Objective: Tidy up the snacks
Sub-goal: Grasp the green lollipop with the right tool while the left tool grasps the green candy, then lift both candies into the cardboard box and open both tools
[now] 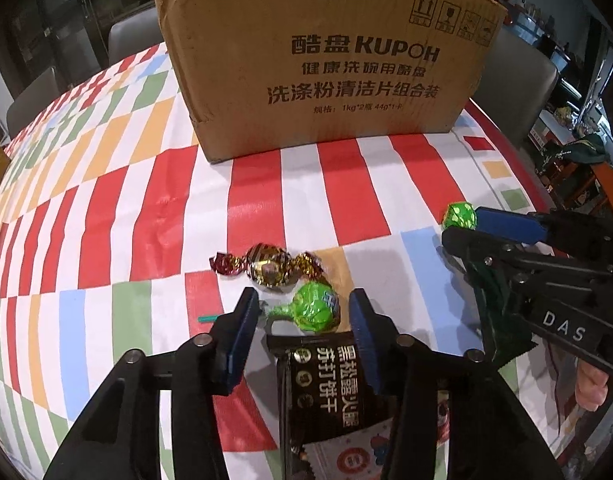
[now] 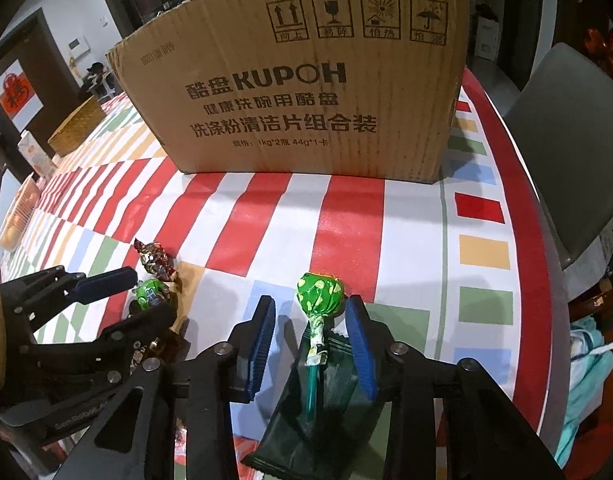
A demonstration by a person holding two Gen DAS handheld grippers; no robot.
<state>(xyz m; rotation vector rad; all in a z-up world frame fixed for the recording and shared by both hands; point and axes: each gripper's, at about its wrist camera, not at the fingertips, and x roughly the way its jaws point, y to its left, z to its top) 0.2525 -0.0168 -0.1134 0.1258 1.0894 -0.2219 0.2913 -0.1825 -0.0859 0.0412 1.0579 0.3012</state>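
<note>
Left hand-held gripper (image 1: 304,316) part-open around green candy (image 1: 316,308), right hand-held gripper (image 2: 310,322) likewise around lollipop (image 2: 318,292)

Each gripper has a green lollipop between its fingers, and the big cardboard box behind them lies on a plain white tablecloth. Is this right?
Not quite. The tablecloth is not plain white: it has red, white, orange, green and blue blocks, as both wrist views show. The rest holds: the cardboard box stands behind, and a green lollipop sits between the fingers of the left gripper and the right gripper.
</note>
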